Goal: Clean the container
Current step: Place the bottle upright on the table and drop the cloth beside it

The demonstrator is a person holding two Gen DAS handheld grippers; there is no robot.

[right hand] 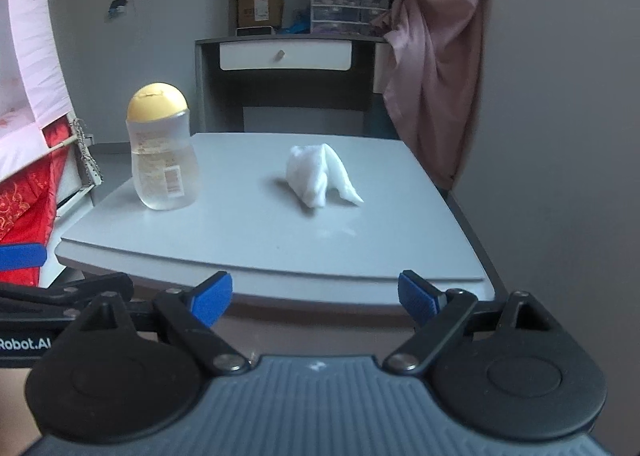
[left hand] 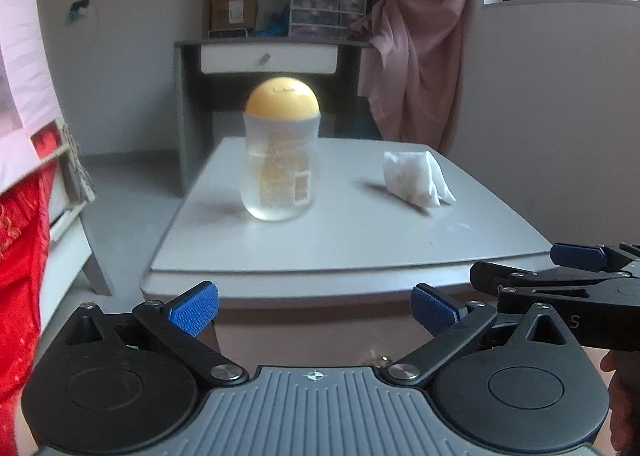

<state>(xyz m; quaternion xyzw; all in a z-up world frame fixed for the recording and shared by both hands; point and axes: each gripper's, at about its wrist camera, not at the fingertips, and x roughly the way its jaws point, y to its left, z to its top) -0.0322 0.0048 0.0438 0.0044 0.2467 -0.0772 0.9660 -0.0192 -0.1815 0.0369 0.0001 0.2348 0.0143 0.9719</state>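
Observation:
A clear plastic bottle (left hand: 280,172) with a rounded yellow cap stands upright on the small grey table (left hand: 340,244); it also shows in the right wrist view (right hand: 164,164). A crumpled white tissue (left hand: 416,178) lies to its right, also seen in the right wrist view (right hand: 320,176). My left gripper (left hand: 316,310) is open and empty, in front of the table's near edge, facing the bottle. My right gripper (right hand: 316,298) is open and empty, in front of the near edge, facing the tissue. It appears at the right in the left wrist view (left hand: 580,268).
A grey desk with a white drawer (left hand: 268,58) stands behind the table, shelves above it. A pink curtain (left hand: 424,56) hangs at the right. Red and pink fabric (left hand: 20,216) hangs at the left. A grey wall (right hand: 560,136) is close on the right.

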